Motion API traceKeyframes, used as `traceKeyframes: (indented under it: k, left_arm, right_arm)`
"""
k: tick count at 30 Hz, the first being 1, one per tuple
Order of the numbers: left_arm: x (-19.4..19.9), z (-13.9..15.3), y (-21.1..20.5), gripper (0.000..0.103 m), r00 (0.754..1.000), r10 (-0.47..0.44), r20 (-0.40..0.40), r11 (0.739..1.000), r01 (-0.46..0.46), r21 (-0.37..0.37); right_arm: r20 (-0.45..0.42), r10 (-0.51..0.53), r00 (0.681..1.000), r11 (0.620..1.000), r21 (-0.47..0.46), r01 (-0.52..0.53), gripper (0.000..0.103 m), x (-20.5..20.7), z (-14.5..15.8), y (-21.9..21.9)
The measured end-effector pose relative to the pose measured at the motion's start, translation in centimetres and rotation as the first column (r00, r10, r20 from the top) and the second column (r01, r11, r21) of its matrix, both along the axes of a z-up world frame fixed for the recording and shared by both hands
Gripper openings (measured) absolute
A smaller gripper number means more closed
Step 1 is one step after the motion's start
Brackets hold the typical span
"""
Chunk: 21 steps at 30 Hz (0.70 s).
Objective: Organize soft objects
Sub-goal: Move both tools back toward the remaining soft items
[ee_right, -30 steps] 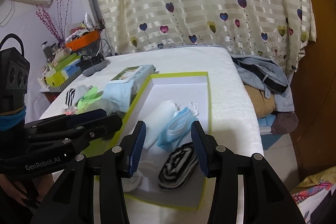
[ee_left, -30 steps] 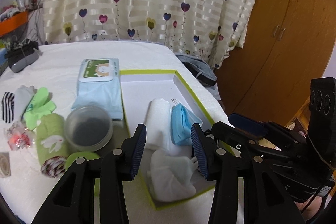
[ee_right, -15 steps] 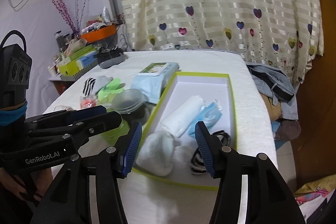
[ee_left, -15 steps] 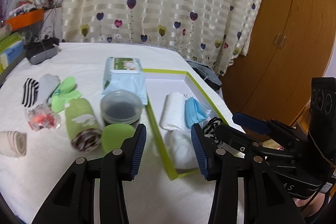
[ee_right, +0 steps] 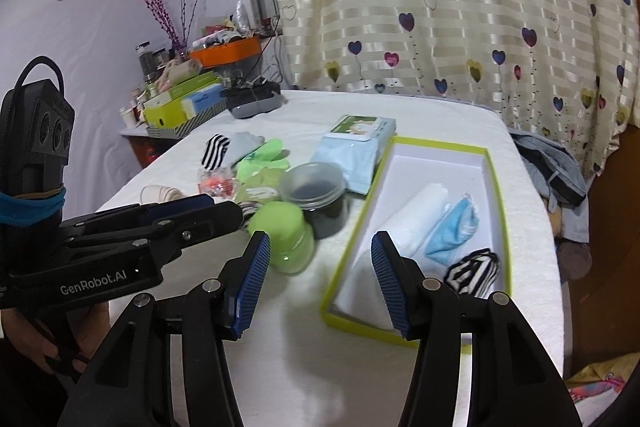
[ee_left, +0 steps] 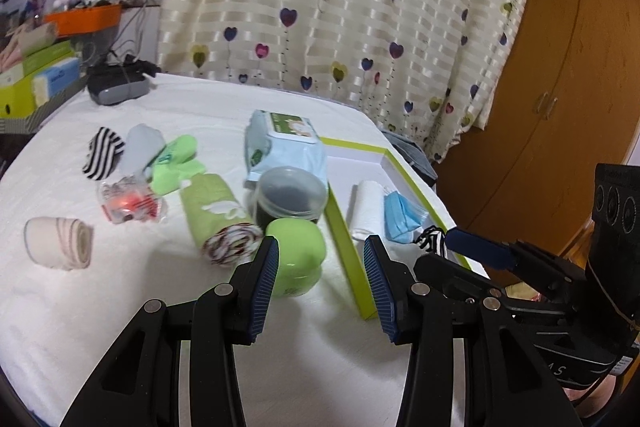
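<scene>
A green-rimmed white box (ee_right: 440, 163) on the white table holds a rolled white towel (ee_right: 416, 215), a blue face mask (ee_right: 454, 227) and a striped sock (ee_right: 474, 269). Left of it lie a green rolled cloth (ee_left: 216, 215), green gloves (ee_left: 176, 163), a grey sock (ee_left: 142, 145), a striped sock (ee_left: 102, 151) and a beige bandage roll (ee_left: 60, 243). My left gripper (ee_left: 318, 285) is open and empty above the table's near side. My right gripper (ee_right: 320, 283) is open and empty before the box's near edge.
A wet-wipes pack (ee_left: 284, 143), a clear lidded jar (ee_left: 290, 197), a green jar (ee_left: 298, 257) and a small plastic packet (ee_left: 128, 203) sit by the box. A grey case (ee_left: 116, 87) lies at the back. Clothes (ee_right: 556, 167) hang off the right edge.
Both grippers pulled back from over the box and turned left, bringing the loose items into view. The striped sock lies in the box. Both stay open.
</scene>
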<state>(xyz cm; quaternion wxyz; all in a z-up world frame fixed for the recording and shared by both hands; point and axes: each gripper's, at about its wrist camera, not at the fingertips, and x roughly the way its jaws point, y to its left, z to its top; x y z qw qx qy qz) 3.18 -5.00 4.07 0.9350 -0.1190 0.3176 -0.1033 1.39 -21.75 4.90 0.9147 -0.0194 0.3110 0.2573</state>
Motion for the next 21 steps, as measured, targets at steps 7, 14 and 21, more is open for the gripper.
traceKeyframes:
  k: [7,14,21]
  left_arm:
    - [-1.0,-0.2,2.0,0.043,0.999,0.045,-0.005,0.999,-0.045,-0.011]
    - [-1.3,-0.4,3.3,0.043,0.997,0.072,-0.009,0.997,-0.072,-0.029]
    - [-0.1,-1.0,4.6,0.043,0.994,0.101,-0.034,0.993,-0.102,-0.054]
  right_arm:
    - [0.005,0.04,0.999,0.999,-0.017,-0.04,0.054,-1.1,0.2,1.6]
    - [0.014,0.06,0.998,0.998,-0.029,-0.059,0.054,-1.5,0.5,2.7]
    - [0.02,0.07,0.997,0.997,-0.036,-0.069,0.054,-1.1,0.6,3.2]
